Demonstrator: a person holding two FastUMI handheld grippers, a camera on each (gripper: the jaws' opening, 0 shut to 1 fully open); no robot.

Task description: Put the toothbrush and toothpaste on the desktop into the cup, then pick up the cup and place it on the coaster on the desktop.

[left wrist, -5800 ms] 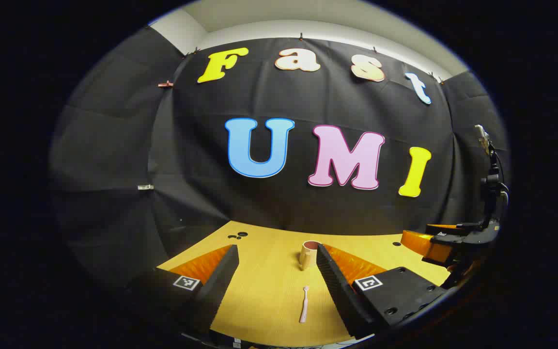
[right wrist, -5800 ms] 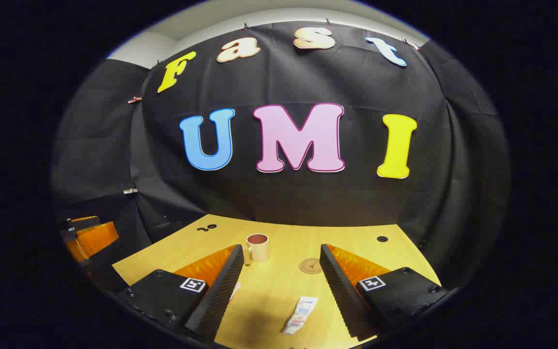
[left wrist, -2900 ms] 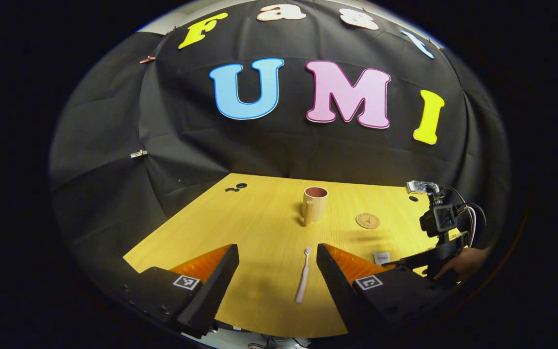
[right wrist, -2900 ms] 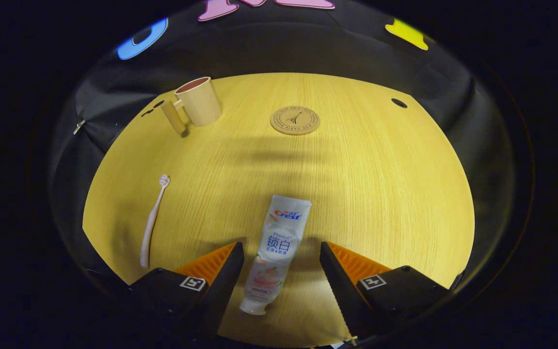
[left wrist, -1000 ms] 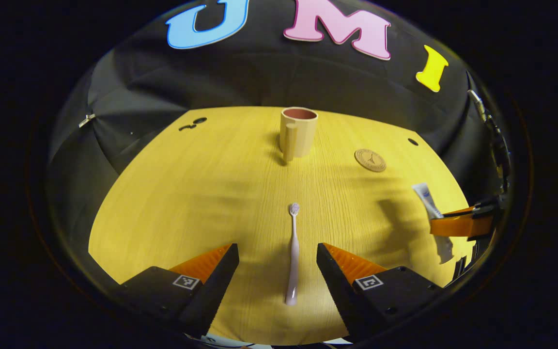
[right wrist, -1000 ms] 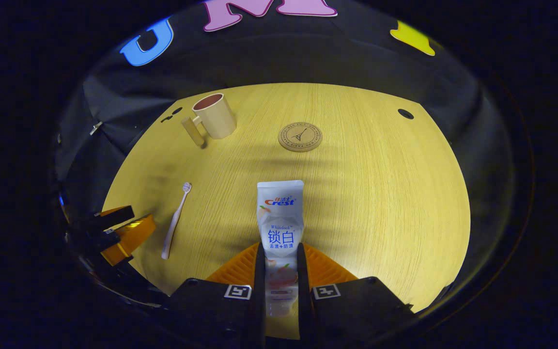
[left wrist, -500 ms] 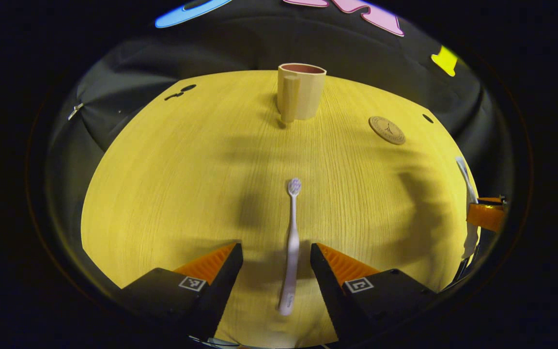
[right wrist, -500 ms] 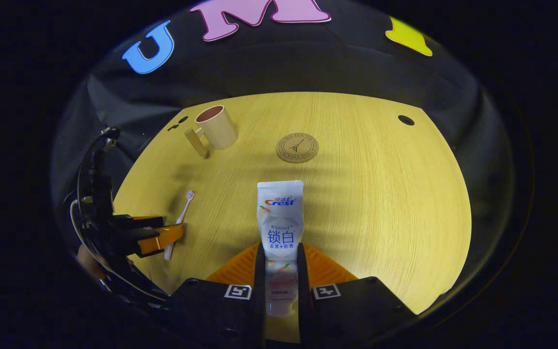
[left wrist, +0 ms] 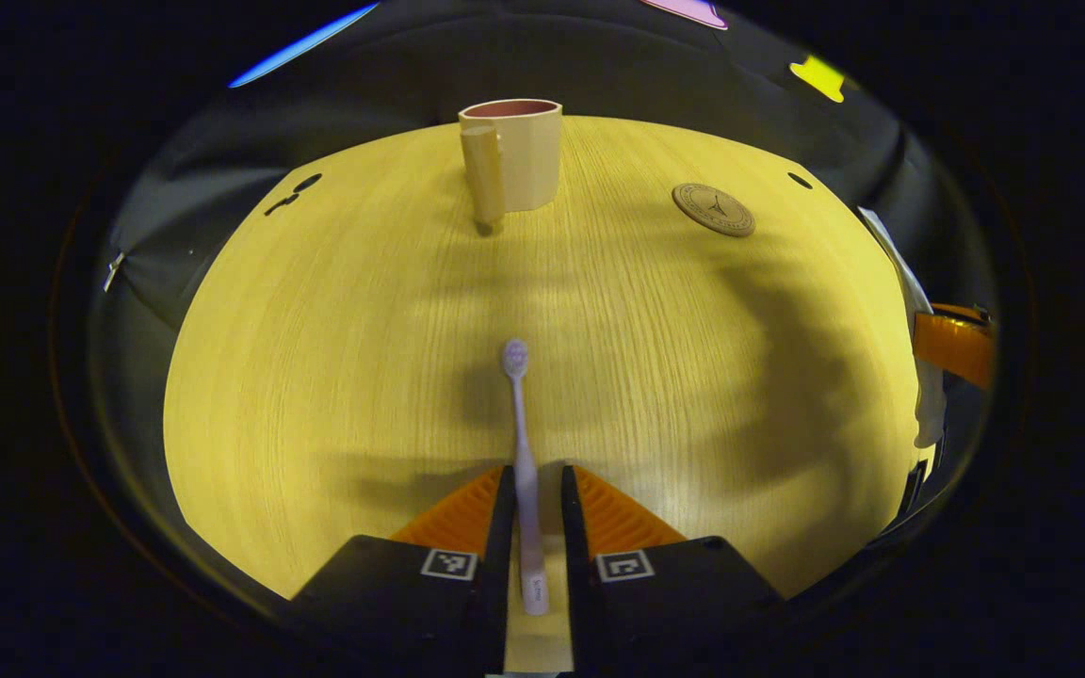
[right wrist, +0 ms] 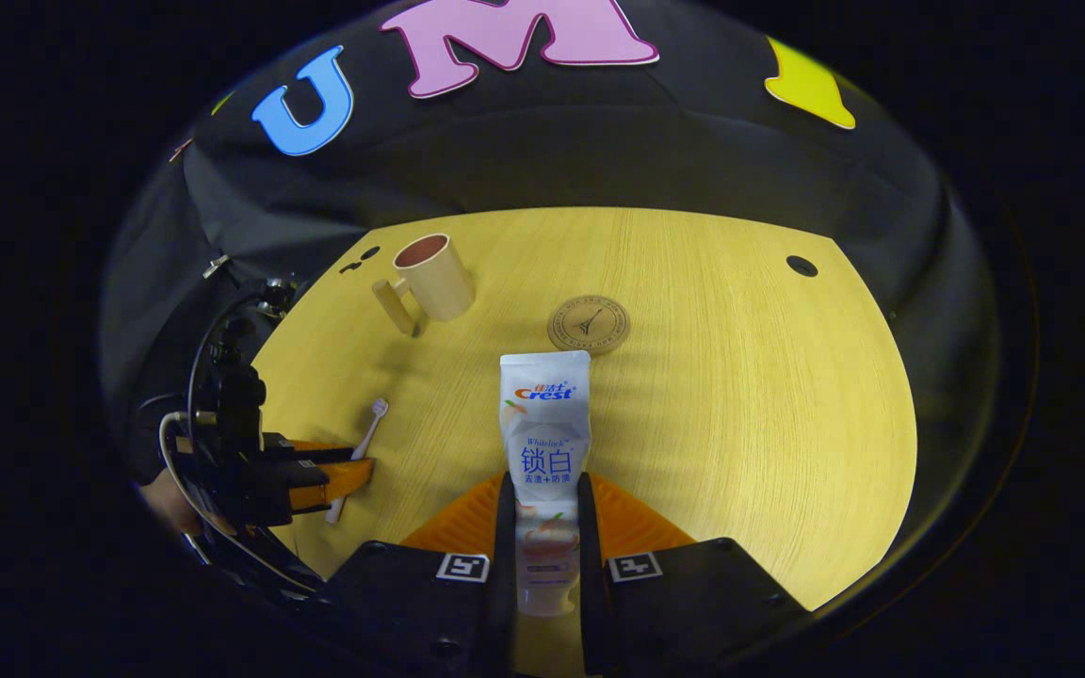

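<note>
L gripper [left wrist: 531,508] clamped low on toothbrush [left wrist: 524,461] handle, stiff/light/thin so likely pivots; R gripper [right wrist: 547,513] pinching soft toothpaste [right wrist: 545,443] tube near cap, prob sags.

We see a yellow wood desk [left wrist: 335,311] w/ fine grain lines. A cup [left wrist: 524,151] stands upright on it near the far edge, handle toward us in the left gripper view. A round coaster [left wrist: 714,208] lies flat to the right of the cup, well apart from it. There are small dark holes [left wrist: 298,188] in the far left corner & one hole [left wrist: 799,180] far right.
</note>
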